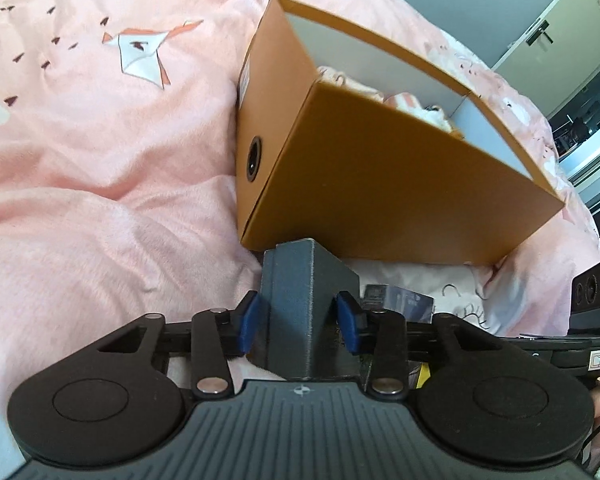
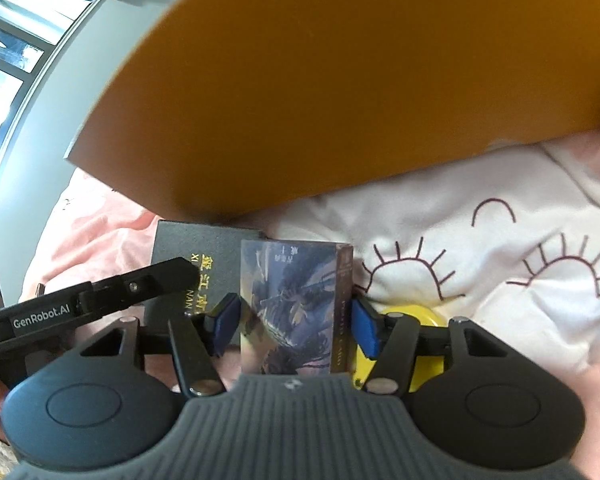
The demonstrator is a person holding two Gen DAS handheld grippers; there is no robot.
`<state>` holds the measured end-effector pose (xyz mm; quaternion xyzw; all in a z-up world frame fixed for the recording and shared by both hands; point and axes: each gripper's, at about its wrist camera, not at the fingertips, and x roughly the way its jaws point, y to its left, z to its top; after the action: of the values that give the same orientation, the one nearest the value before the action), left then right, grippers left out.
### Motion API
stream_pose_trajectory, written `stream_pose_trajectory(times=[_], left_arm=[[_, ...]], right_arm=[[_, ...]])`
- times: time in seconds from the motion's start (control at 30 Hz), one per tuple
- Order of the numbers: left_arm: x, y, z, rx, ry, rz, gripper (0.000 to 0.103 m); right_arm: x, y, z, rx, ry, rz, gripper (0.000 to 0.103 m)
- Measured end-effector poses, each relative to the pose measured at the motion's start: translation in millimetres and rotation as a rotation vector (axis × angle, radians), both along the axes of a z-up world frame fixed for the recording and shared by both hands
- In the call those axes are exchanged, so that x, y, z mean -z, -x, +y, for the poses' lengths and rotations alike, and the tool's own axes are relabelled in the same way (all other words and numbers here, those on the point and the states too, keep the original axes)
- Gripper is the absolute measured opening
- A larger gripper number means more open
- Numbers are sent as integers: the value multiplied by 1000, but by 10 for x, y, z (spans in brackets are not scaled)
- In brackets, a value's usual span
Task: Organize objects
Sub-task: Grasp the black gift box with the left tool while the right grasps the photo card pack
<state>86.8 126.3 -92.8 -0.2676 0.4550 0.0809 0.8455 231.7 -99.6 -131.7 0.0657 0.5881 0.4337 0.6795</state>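
Observation:
My left gripper is shut on a small dark box, its blue pads pressed against both sides. In the right wrist view the same dark box shows gold lettering. My right gripper is shut on a shiny blue card box held upright; that card box peeks out right of the left gripper. An open orange shoebox stands just ahead of both grippers on the bed, with pale cloth items inside. Its orange wall fills the top of the right wrist view.
A pink bedspread with a fox print covers the bed. White cloth with drawn eyelashes lies under the right gripper, and a yellow object sits partly hidden below it. A window is far left; a cabinet door is far right.

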Motion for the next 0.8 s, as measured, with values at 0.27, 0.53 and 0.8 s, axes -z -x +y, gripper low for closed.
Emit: stream_pose_trajectory(times=[0.27, 0.53, 0.8], left_arm=[[-77, 23, -108, 16, -71, 8, 45], [103, -18, -6, -12, -14, 40, 48], [229, -61, 38, -11, 41, 49, 52]], right_arm=[[-139, 49, -69, -9, 13, -49, 61], [192, -133, -172, 93, -17, 143, 63], [324, -164, -136, 121, -21, 201, 53]])
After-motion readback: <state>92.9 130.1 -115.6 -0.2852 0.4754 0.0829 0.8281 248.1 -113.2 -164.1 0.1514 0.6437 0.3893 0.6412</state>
